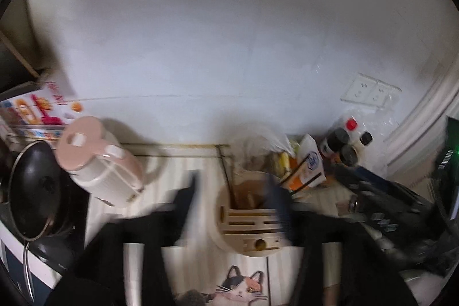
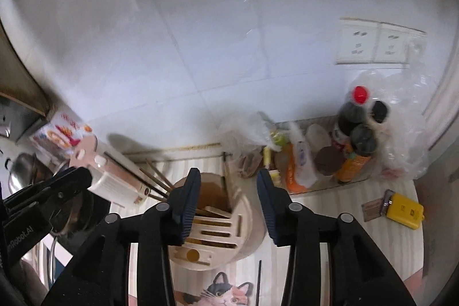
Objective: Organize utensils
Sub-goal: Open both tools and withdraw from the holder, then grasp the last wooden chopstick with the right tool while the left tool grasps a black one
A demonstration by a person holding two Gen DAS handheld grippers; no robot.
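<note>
Your right tool [image 2: 228,202] fills the near frame, its two blue-edged fingers [image 2: 188,200] standing apart with nothing between the pads; they straddle the holder [image 2: 229,231] from above without touching it. Your left tool [image 1: 235,205] is blurred in its own view, but its fingers also stand wide and empty, framing the same holder [image 1: 249,222]. In the right view the left tool [image 2: 71,179] shows as a black body at the left edge.

Findings on the task's things:
- The holder is a round cream block with knife slots and an open well, standing upright on the striped desk [image 2: 330,208] above a cat mat [image 2: 226,291].
- Chopsticks [image 2: 155,181] lean out of the well toward the left, fanned rather than gathered, resting near the pink-lidded kettle [image 2: 112,177].
- One dark stick [image 2: 259,281] lies flat on the desk just right of the cat mat, outside the holder.

Judgement: both tools point steeply down at the holder because that is where the utensils belong; empty tools suggest you are between picks. The loose stick looks the likeliest remaining item. It is thin and flat on the desk, so expect a narrow, low pinch.

Sauce bottles [image 2: 355,134] and a yellow box [image 2: 404,211] stand well apart, clear of the work.
</note>
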